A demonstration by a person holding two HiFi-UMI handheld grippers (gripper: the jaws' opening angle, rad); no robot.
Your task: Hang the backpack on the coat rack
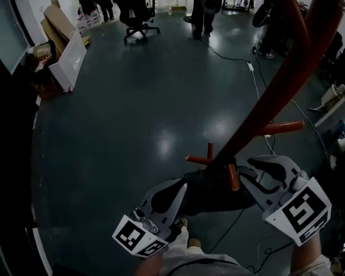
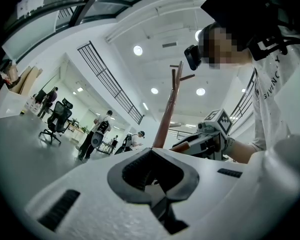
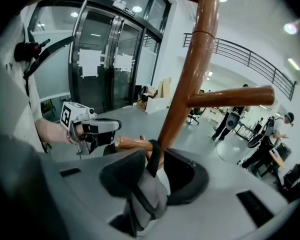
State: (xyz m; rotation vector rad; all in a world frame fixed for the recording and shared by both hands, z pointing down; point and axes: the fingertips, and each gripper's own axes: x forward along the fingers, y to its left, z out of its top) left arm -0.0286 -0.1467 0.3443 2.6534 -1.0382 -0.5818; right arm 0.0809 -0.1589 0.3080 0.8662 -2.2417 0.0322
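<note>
The red-brown coat rack [image 1: 276, 79] curves down from the top right to short pegs [image 1: 233, 177] low in the head view. The dark backpack [image 1: 210, 191] hangs against the pole between both grippers. My right gripper [image 3: 152, 159] is shut on the backpack's grey fabric [image 3: 150, 194]. From there its black loop [image 3: 153, 156] passes over a wooden peg [image 3: 132, 144] beside the pole [image 3: 182, 104]. My left gripper [image 1: 183, 188] sits at the backpack's left edge; in its own view the left gripper [image 2: 150, 154] is shut with nothing between its jaws.
A black office chair [image 1: 135, 10] and standing people [image 1: 204, 4] are at the far end of the grey floor. A white cable [image 1: 256, 79] runs past the rack. Cardboard and a white panel [image 1: 69, 59] lean at the left wall. Clutter lines the right side [image 1: 336, 114].
</note>
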